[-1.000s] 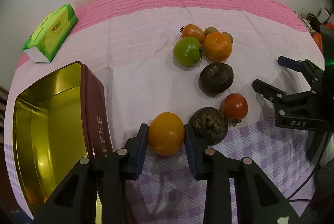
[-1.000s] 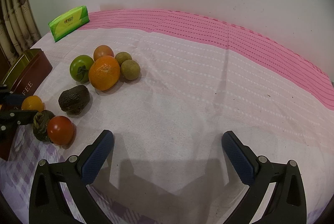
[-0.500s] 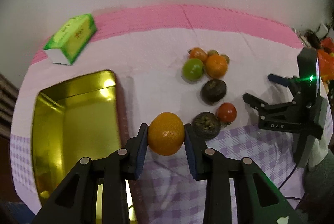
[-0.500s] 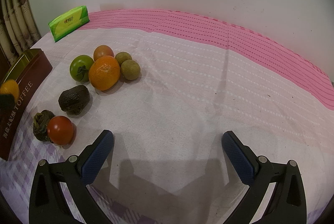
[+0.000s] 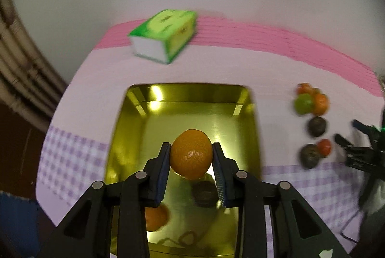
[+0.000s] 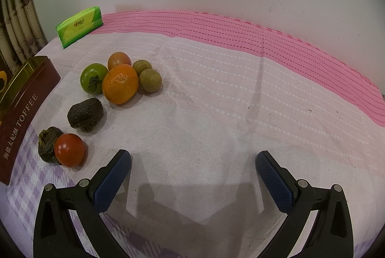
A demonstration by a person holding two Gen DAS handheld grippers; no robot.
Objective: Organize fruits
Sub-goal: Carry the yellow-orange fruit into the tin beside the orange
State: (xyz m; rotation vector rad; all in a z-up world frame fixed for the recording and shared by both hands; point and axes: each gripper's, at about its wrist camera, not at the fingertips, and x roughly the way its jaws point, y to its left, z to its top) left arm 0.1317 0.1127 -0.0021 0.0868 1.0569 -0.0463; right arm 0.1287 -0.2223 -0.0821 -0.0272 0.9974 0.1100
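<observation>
My table's pink-and-white cloth (image 6: 216, 101) carries the toffee tin (image 6: 26, 99) at left, a green tissue pack (image 6: 79, 25) far left, and loose fruits (image 6: 120, 83) between.

Green tissue pack (image 6: 79, 25) on pink-white tablecloth (image 6: 216, 89), near wall.

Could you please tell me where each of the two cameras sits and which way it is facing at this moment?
Left wrist: on the left hand-held gripper, looking steeply down into the gold tin; its fingers clamp a small orange.
Right wrist: on the right hand-held gripper, looking down across the pink cloth at the fruit pile; its jaws stand wide apart, holding nothing.
Shared: the tin, the green tissue pack, the green tomato and the large orange.
</observation>
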